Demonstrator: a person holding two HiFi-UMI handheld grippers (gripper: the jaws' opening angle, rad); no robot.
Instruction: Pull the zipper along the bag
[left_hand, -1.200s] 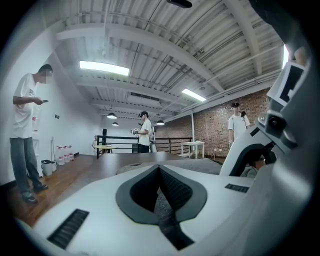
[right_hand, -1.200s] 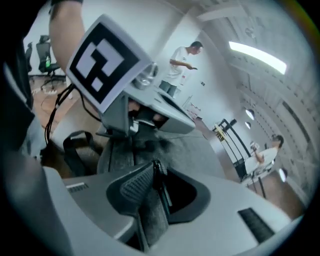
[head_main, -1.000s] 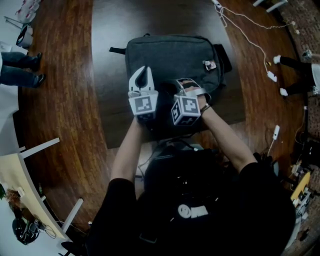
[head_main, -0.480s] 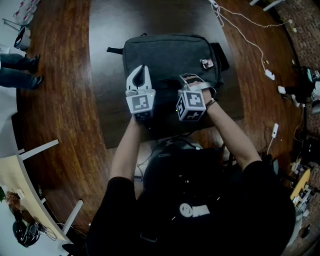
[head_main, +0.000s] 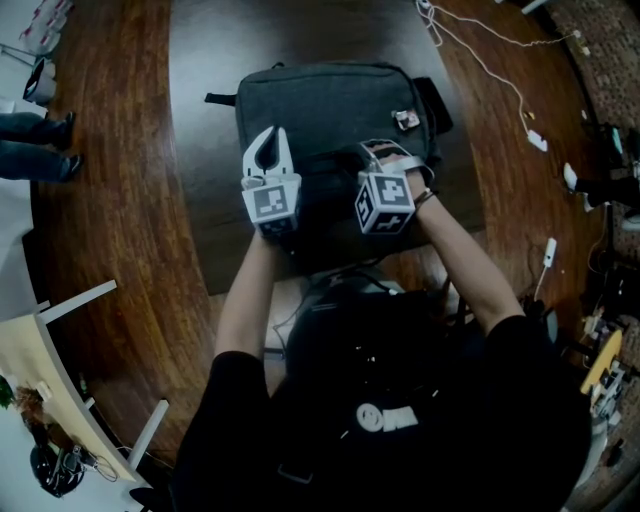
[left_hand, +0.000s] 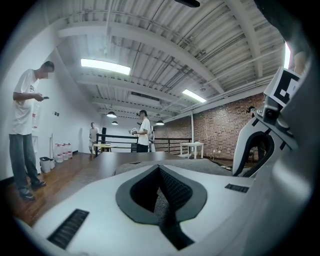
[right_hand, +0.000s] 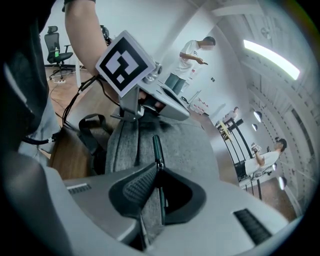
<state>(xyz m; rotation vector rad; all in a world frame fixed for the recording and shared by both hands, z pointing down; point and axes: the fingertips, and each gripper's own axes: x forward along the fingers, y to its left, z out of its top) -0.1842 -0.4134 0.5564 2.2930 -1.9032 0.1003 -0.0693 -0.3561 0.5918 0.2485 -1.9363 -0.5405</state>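
right gripper (head_main: 375, 152), clamped narrow on the small metal zipper pull (right_hand: 158, 161), is shifting right along the dark grey fabric bag (head_main: 330, 105) lying flat on the dark wooden table (head_main: 200, 60), while left gripper (left_hand: 160, 172) is staying put pinching bag fabric, so the zip is probably advancing, not finished.

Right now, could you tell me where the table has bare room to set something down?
The table is bare beyond the bag and in the strip between the bag and the table's left edge. The near edge is crowded: the left hand-held gripper, the right hand-held gripper and the person's arms are over the bag.
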